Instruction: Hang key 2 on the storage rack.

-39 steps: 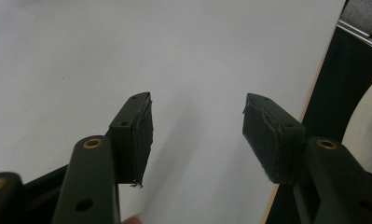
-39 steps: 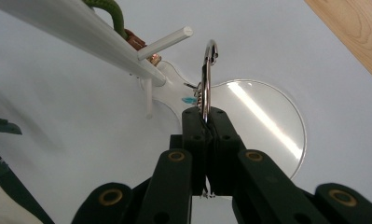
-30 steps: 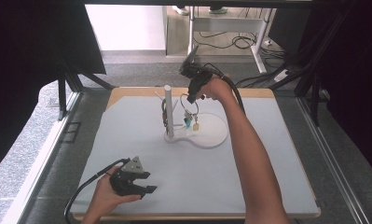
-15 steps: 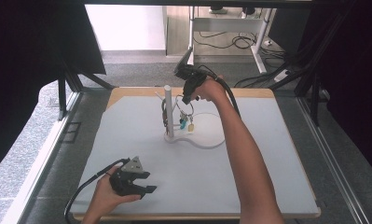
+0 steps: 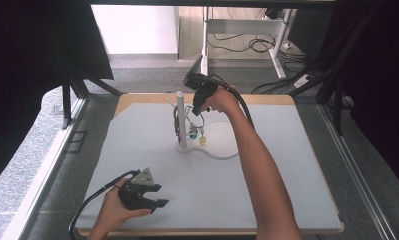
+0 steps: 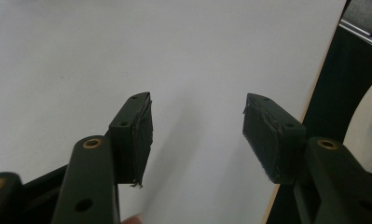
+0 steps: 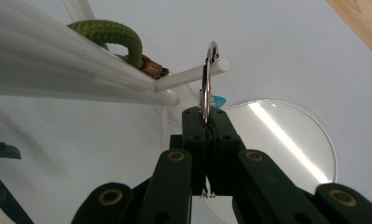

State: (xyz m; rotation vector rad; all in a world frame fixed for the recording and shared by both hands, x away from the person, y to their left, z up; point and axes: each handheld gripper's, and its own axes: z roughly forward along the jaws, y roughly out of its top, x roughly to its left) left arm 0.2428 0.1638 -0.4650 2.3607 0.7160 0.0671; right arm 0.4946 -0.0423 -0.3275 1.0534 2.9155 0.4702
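One claw (image 7: pixel 206 122) pinching metal ring (image 7: pixel 209 79), stand peg (image 7: pixel 193 75)

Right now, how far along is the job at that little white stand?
Done: a green cord loop hangs on the stand. In hand: the right gripper, jaws shut on a metal ring, has it around a peg. Left: releasing it. The left gripper waits open.

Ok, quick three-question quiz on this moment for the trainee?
1. True or false: the left gripper is shut on a cord.
2. What does the right gripper pinch? A) metal ring B) green cord C) white post
3. The ring hangs around a white ____ on the post.

Key: 1 false, it is open and holds nothing; 2 A; 3 peg.
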